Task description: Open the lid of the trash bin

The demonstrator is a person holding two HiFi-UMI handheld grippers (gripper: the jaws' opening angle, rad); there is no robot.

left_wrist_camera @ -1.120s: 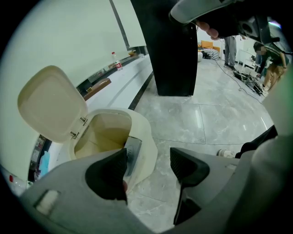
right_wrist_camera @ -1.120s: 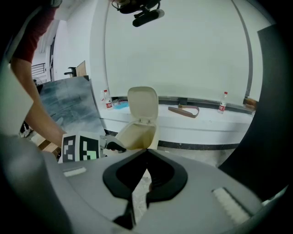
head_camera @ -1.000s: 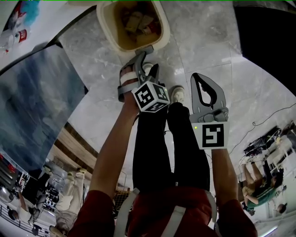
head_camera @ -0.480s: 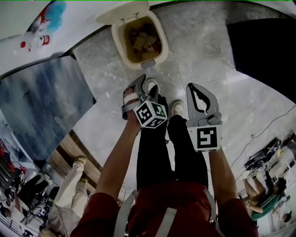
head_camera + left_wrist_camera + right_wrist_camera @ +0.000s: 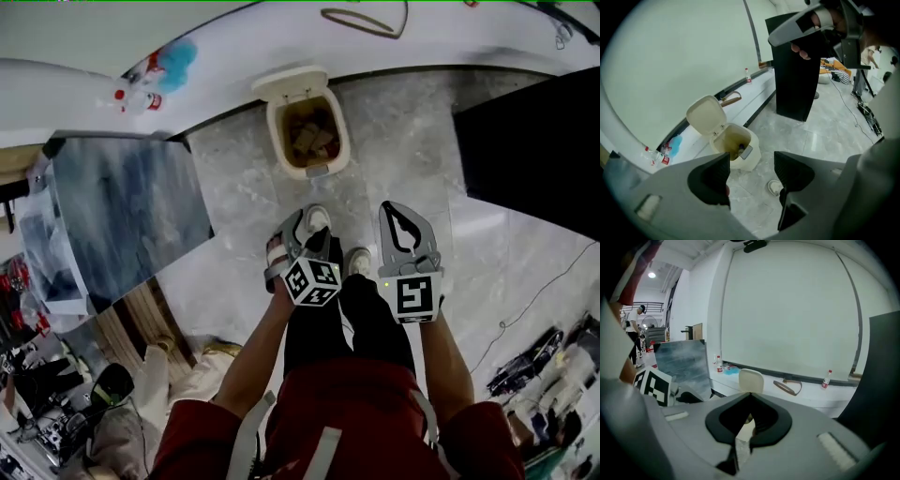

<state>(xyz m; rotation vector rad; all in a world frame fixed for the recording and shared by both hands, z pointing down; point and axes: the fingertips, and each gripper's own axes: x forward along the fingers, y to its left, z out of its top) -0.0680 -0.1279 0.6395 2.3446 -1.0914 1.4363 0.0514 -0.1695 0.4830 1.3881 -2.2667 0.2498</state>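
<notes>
Right, lid (image 5: 291,84) is up: a rounded cream plastic flap tipped back toward the white wall. The trash bin (image 5: 275,131) sits open on glossy grey marble floor (image 5: 412,159), oval mouth, brownish rubbish inside. It's just ahead of the person's white shoes (image 5: 356,262).

Left gripper (image 5: 302,234), matte grey plastic w/ a checker-marked cube, has its ribbed black pads spread. Nothing's between them, only floor and a shoe show thru the gap. Right gripper (image 5: 394,208) has its curved jaws pressed tip to tip, empty.

Vs. half a sec ago the bin looks smaller and further up the head view. Both grippers sit lower and well apart from it, and more wall shows. Lid's open as before.
</notes>
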